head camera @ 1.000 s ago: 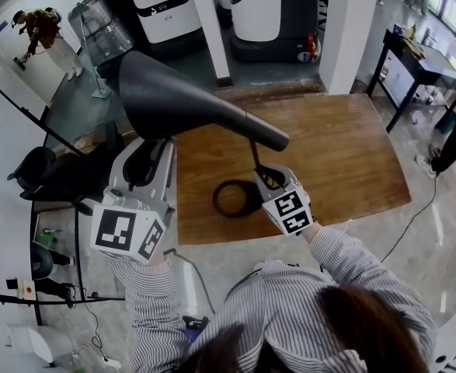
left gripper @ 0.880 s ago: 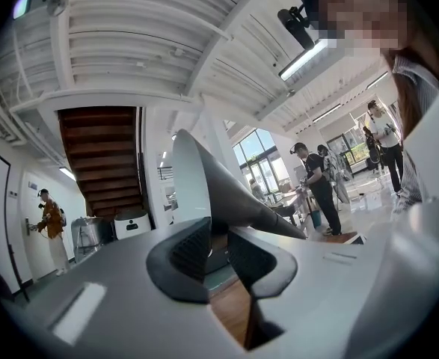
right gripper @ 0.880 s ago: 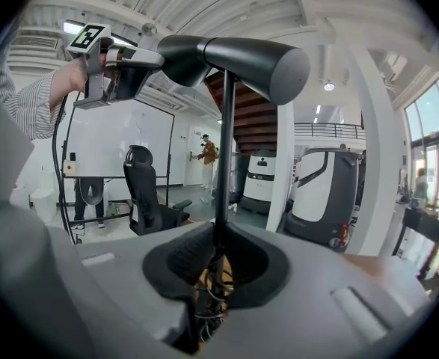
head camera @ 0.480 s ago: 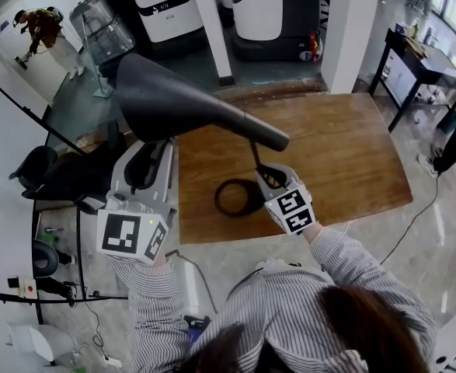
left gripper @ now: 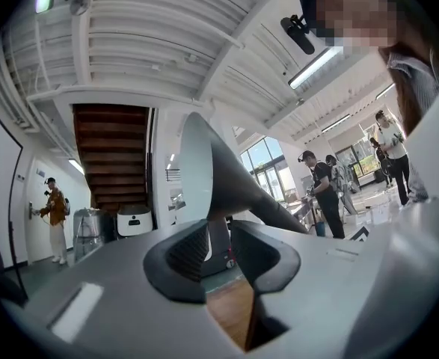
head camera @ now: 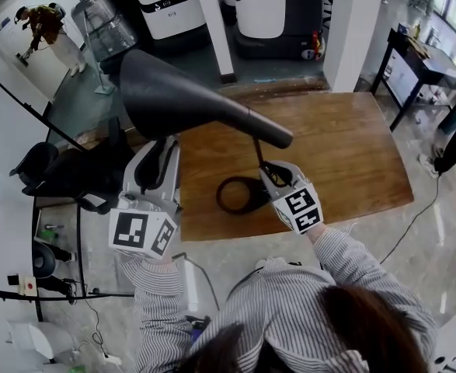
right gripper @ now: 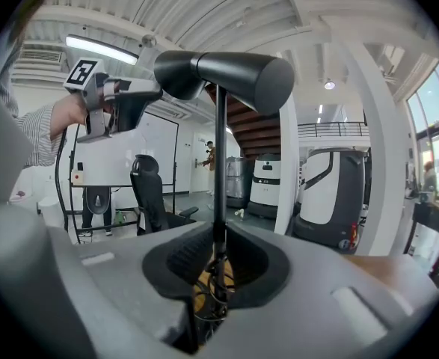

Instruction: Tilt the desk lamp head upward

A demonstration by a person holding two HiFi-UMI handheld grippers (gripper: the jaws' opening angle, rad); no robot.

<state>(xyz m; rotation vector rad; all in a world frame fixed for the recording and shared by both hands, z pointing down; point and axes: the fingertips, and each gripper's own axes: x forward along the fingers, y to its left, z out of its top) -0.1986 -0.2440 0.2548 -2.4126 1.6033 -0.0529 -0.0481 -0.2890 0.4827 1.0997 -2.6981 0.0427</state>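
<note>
Right claw (head camera: 268,174) clamps the stem (head camera: 256,150); my left claw's (head camera: 158,150) jaws, just opening, straddle the head (head camera: 173,99), lying level, mouth away from stem; base (head camera: 221,200) part-hidden.

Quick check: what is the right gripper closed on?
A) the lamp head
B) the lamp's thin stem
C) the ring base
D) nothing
B: in the right gripper view, the right gripper has its fingers shut on the thin stem, below the lamp head.
</note>
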